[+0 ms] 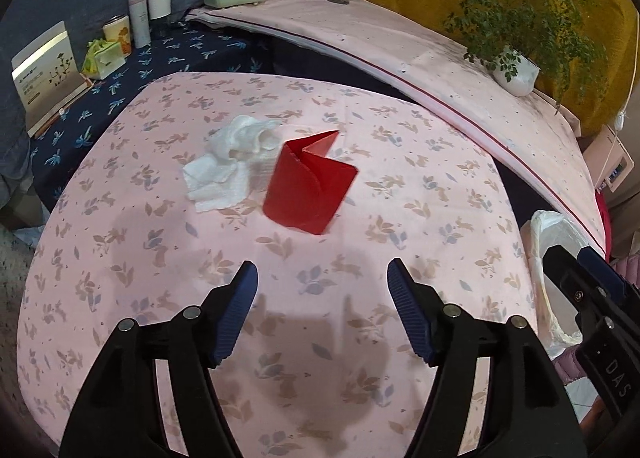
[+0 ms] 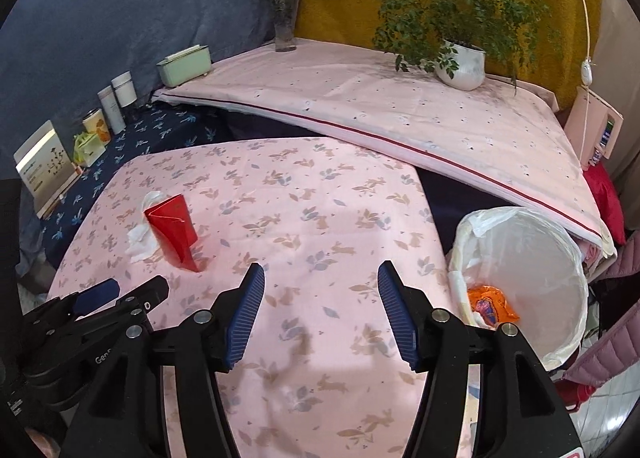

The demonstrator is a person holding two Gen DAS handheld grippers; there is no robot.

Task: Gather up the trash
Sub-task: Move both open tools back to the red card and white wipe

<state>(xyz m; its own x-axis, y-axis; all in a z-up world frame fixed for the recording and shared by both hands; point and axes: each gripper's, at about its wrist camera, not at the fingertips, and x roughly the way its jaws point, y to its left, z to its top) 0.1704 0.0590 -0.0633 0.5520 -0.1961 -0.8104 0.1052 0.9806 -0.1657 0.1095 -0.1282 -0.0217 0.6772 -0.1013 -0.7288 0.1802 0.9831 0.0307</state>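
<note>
Two claws, left claw (image 1: pixel 322 272) and right claw (image 2: pixel 321 274), jaws apart, empty. On bench (image 1: pixel 420 226): one red paper (image 1: pixel 310 188) touching one white tissue (image 1: pixel 224 162). One bin (image 2: pixel 532 270) beside bench holds one orange wrapper (image 2: pixel 490 304). "DAS" legible on claw body.

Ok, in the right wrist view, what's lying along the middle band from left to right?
White tissue → red folded paper → bare stretch of pink tablecloth → bin with white liner, an orange wrapper inside.

This looks like a room in a home. A table (image 2: pixel 320 198) carries a pink rabbit-print cloth, a potted plant (image 2: pixel 460 62) and a flower vase (image 2: pixel 286 30) stand on a covered shelf, and a lined waste bin (image 2: pixel 532 270) stands beside the table.
</note>
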